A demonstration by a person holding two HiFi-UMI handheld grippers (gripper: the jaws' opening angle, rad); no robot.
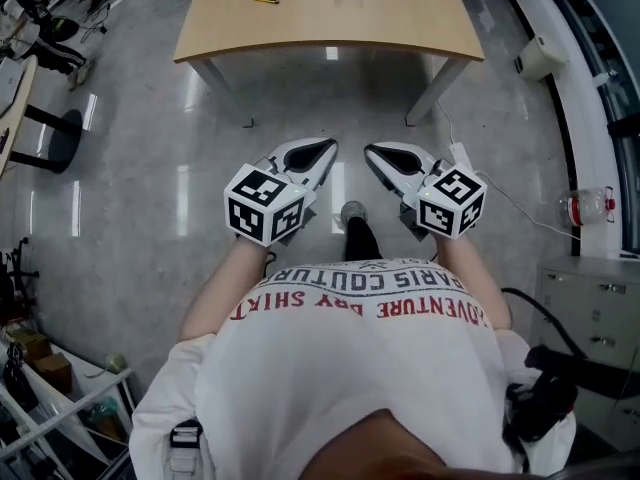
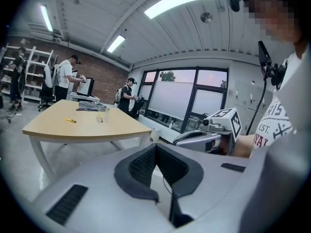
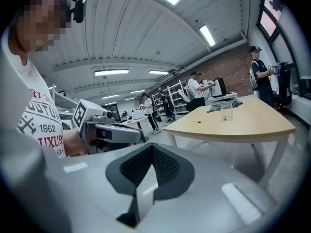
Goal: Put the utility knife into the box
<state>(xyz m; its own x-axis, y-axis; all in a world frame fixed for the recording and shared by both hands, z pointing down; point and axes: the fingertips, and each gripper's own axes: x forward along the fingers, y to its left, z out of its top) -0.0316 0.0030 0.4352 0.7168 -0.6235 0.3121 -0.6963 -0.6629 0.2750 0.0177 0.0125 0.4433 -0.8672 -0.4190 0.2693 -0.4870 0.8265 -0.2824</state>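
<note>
Though tiny, knife [image 1: 265, 0] prob. beyond fingers [image 1: 328, 161].

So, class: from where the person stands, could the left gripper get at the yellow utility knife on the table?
Probably not yet. The left gripper is held near the person's body, and the utility knife lies on the table across a stretch of floor. Nothing blocks the way; stepping forward should do.
</note>
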